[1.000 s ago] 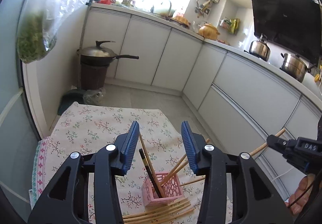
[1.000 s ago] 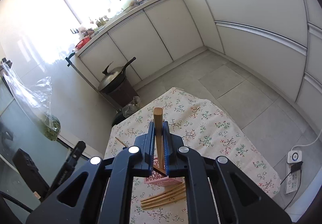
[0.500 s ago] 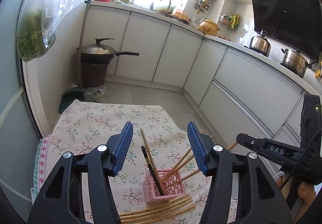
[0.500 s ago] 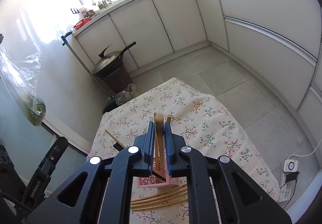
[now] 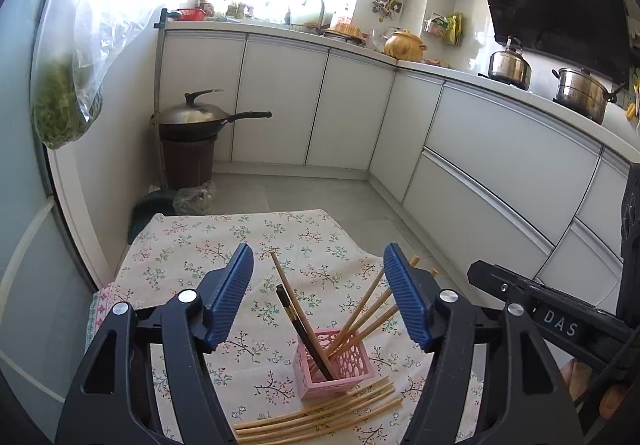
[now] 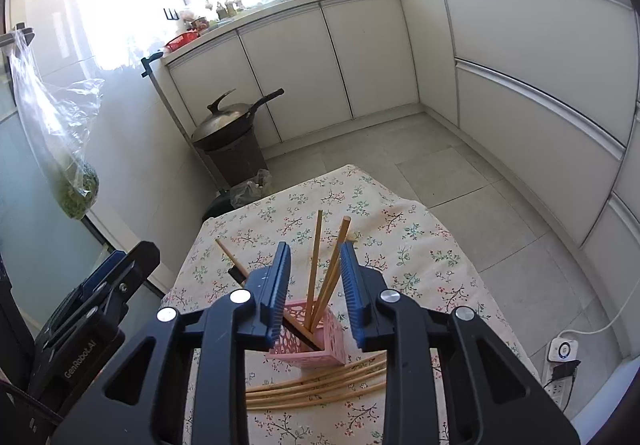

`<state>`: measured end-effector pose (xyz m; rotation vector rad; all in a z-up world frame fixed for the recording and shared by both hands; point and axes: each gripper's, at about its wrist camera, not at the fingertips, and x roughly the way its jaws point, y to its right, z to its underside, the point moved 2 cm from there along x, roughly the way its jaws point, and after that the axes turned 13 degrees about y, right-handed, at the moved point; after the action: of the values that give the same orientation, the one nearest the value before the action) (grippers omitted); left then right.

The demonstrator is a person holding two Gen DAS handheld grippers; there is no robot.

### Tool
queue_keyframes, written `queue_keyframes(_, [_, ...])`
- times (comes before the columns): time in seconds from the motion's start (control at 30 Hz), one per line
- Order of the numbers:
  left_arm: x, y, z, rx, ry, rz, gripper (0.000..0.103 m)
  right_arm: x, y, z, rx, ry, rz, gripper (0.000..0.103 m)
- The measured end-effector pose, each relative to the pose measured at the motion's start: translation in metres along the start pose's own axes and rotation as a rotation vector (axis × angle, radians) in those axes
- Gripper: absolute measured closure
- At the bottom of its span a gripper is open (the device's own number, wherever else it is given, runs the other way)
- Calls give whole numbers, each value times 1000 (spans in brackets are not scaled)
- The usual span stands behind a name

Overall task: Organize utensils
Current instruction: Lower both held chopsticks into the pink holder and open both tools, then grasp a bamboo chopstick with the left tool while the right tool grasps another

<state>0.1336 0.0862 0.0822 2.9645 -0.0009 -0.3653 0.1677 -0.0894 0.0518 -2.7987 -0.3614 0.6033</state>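
A small pink perforated plastic holder [image 5: 333,361] stands on the floral tablecloth [image 5: 192,257]. Just in front of it lie loose wooden chopsticks [image 5: 320,415], long axes running left-right. Inside it, wooden chopsticks [image 6: 330,269] lean up and away, and a black chopstick [image 5: 302,329] tilts left. The left gripper [image 5: 320,299] hangs above it, jaws wide and empty. The right gripper [image 6: 314,285], partly spread, straddles the upright sticks without clamping them.

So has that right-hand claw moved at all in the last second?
Yes. The right gripper has opened, letting its chopstick go into the pink holder, and has pulled back: the holder now sits clear in front of its fingertips rather than hidden behind them.
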Motion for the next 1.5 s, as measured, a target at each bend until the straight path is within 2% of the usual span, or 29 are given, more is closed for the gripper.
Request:
queue_keyframes(0.33, [-7, 8, 7, 46, -14, -10, 24, -17, 13, 14, 11, 7, 13, 57])
queue_keyframes(0.53, [-14, 15, 11, 80, -15, -16, 8, -27, 25, 21, 33, 17, 27, 44])
queue_keyframes(0.77, [-18, 20, 19, 119, -38, -16, 7, -40, 38, 28, 52, 32, 41, 30])
queue_keyframes(0.93, [-17, 27, 29, 173, -78, 1, 7, -49, 53, 36, 95, 39, 45, 10])
queue_keyframes(1.0, [-14, 32, 37, 209, -112, 18, 7, -52, 62, 42, 120, 26, 36, 7])
queue_keyframes(1.1, [-6, 41, 58, 280, -201, 95, 7, -58, 84, 55, 161, -6, 53, 7])
queue_keyframes(1.23, [4, 69, 106, 411, -391, 316, 7, -64, 128, 79, 253, -64, 98, 7])
queue_keyframes(1.37, [2, 98, 159, 524, -525, 541, 7, -73, 171, 97, 384, -92, 131, 7])
queue_keyframes(1.5, [17, 111, 200, 563, -635, 645, 7, -82, 195, 103, 463, -87, 146, 7])
